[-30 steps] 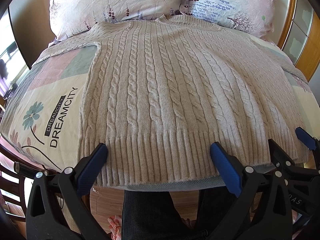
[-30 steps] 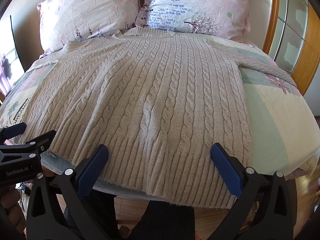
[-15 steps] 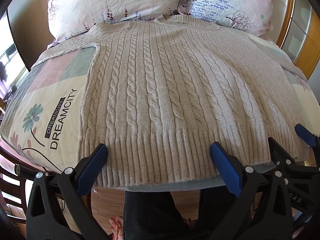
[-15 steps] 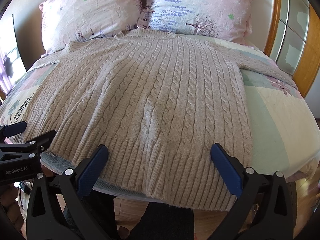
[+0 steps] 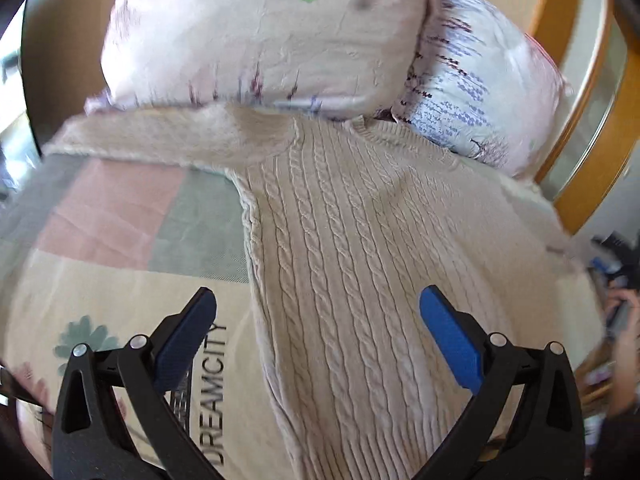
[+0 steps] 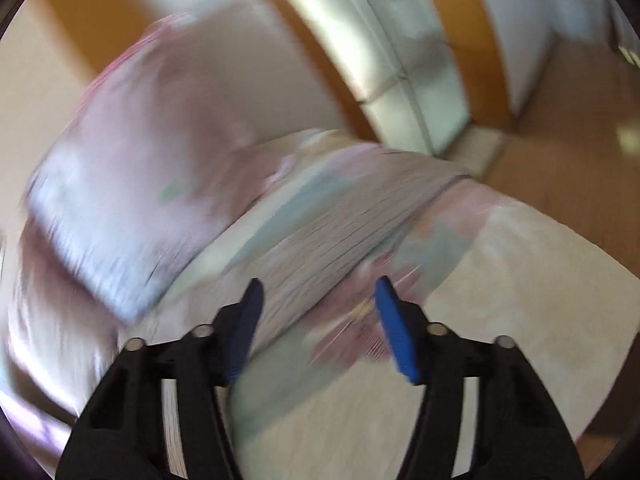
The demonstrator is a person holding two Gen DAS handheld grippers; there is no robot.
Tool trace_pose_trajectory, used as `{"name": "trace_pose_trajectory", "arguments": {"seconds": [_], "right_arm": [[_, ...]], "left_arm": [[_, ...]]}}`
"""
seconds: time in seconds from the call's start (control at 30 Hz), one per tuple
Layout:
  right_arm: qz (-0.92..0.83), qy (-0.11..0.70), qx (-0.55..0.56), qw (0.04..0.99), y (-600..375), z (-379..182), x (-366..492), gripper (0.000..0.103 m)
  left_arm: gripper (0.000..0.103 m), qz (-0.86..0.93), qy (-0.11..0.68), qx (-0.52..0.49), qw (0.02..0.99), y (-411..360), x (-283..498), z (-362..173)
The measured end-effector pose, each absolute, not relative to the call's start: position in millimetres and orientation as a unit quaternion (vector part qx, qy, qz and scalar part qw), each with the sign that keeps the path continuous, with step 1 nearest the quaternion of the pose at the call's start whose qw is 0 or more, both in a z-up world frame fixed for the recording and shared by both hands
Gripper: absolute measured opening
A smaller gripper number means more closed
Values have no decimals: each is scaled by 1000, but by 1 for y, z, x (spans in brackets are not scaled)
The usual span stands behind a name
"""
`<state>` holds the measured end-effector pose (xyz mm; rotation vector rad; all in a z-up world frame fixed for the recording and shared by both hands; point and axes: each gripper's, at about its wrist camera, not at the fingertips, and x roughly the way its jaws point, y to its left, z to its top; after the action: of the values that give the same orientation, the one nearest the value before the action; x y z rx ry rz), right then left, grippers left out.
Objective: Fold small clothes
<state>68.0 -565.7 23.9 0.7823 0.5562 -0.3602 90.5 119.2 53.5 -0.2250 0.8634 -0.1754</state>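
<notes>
A beige cable-knit sweater (image 5: 360,248) lies flat on the bed, collar toward the pillows, its left sleeve (image 5: 160,136) stretched out to the left. My left gripper (image 5: 318,306) is open and empty, hovering over the sweater's left side edge. My right gripper (image 6: 316,300) is open and empty over the sweater's right sleeve (image 6: 340,224), which runs out to the bed's right side. The right wrist view is heavily motion-blurred.
Two floral pillows (image 5: 260,36) lie at the head of the bed. The patchwork quilt (image 5: 120,224) carries DREAMCITY lettering. A wooden headboard frame (image 5: 580,140) stands at right. The right wrist view shows a blurred pillow (image 6: 132,184) and wooden floor (image 6: 568,168).
Both grippers have left the sweater's hem and moved up the bed. The left now hangs over the left side edge; the right has swung out over the right sleeve.
</notes>
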Motion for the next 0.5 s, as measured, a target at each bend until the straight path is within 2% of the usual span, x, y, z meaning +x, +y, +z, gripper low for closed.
{"name": "trace_pose_trajectory", "arguments": {"seconds": [0.07,0.17,0.33,0.4,0.43,0.47,0.5], "right_arm": [[-196,273,417,845,-605,9,82,53],[-217,280,475,806,-650,-17,98,52],[-218,259,511,790,-666,-32,103,50],[-220,256,514,789,-669,-34,109,37],[-227,257,513,787,-670,-36,115,21],[-234,258,514,784,-672,-40,115,12],[-233,256,516,784,-675,-41,120,12]], "left_arm": [[101,-98,425,-156,886,139,108,48],[101,-123,371,-204,898,162,116,46],[101,-69,339,-190,919,183,134,50],[101,-39,337,-201,919,197,141,49],[101,-23,340,-212,916,205,147,47],[101,-16,345,-221,912,214,150,44],[101,-11,349,-234,907,224,154,41]]}}
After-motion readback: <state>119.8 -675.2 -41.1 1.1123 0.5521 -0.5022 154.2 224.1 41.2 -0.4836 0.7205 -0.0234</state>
